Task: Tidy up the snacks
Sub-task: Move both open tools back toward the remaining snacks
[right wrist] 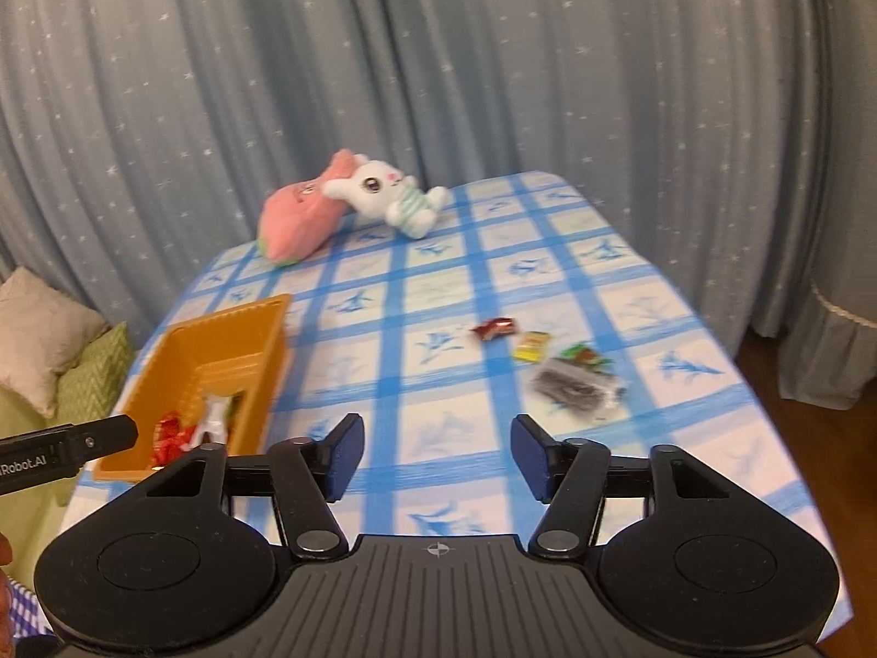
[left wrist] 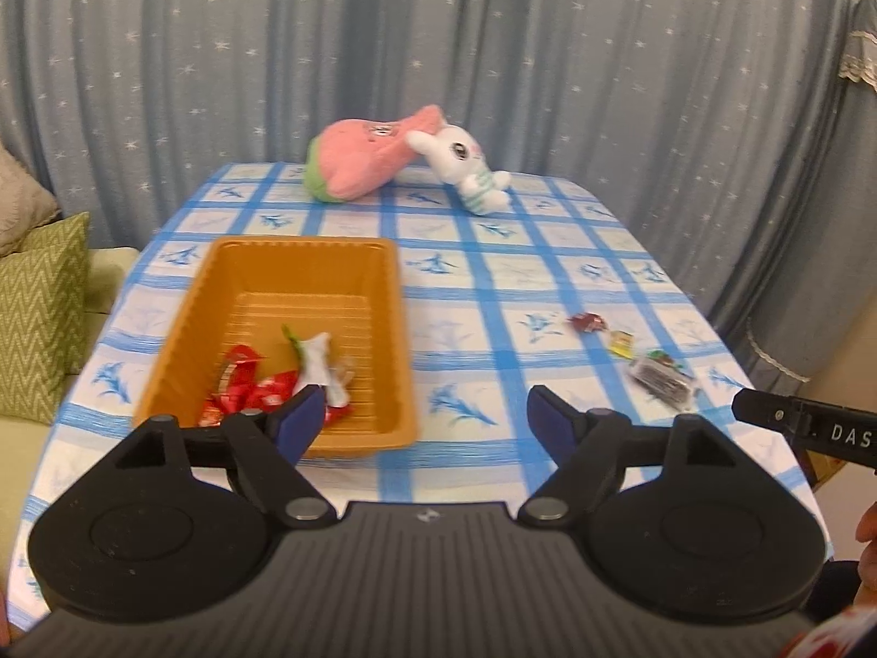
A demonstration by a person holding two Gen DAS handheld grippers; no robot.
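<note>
An orange tray sits on the left of the table with red wrappers and a white packet in its near end. Loose snacks lie on the right: a dark red candy, a yellow one, a green one and a clear bag of dark bits. My left gripper is open and empty beside the tray's near right corner. My right gripper is open and empty, short of the loose snacks.
A pink plush and a white bunny plush lie at the table's far end. Blue curtains hang behind. Green and beige cushions are at the left. The table edge drops off on the right.
</note>
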